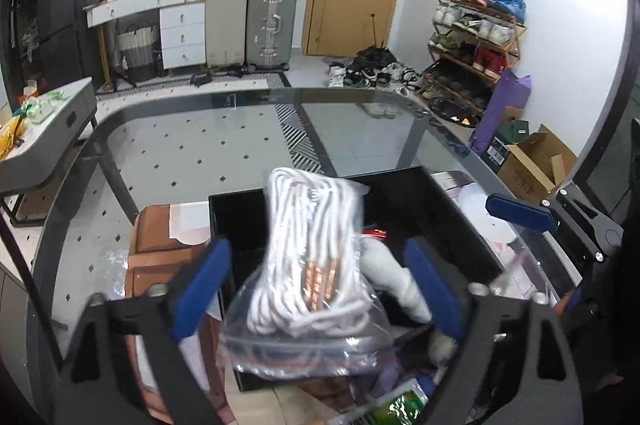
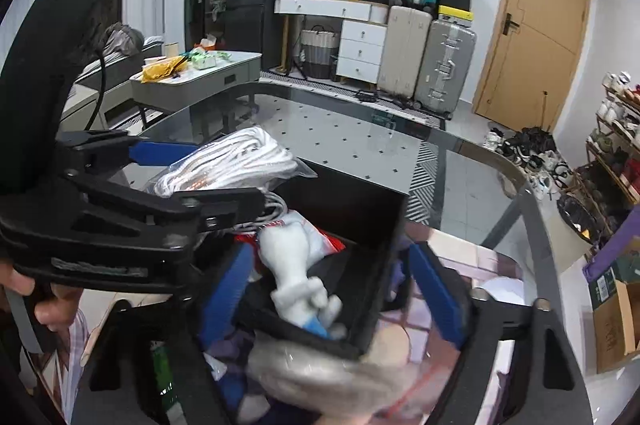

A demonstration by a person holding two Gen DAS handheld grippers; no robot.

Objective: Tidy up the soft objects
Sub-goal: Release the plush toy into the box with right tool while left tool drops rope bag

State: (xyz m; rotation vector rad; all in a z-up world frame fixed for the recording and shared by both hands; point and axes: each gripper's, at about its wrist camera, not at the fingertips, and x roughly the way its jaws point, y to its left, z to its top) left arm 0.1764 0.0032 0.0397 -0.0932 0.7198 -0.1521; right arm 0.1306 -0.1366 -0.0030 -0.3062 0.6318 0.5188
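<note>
- A clear zip bag of coiled white cord (image 1: 308,265) sits over the black bin (image 1: 440,201) on the glass-topped desk (image 1: 180,145), leaning upright between the fingers (image 1: 200,285) of the left gripper (image 1: 316,289).
- Those blue-padded fingers stand wide apart, one on each side of the bag; neither pad presses on it.
- Inside the bin, beside the bag, lies a white plush toy (image 2: 296,277), with a scrap of red packaging (image 2: 332,245) just behind it.
- The right gripper (image 2: 328,301) hangs over the bin's near wall, its fingers (image 2: 436,293) also spread, with the wall and the plush toy between them and nothing clamped.
- A blurred, pale soft item in clear plastic (image 2: 320,377) lies at the bottom of the right wrist view, just under that gripper.
- A person's hand (image 2: 44,301) grips the left tool's handle at the left edge of the right wrist view.
</note>
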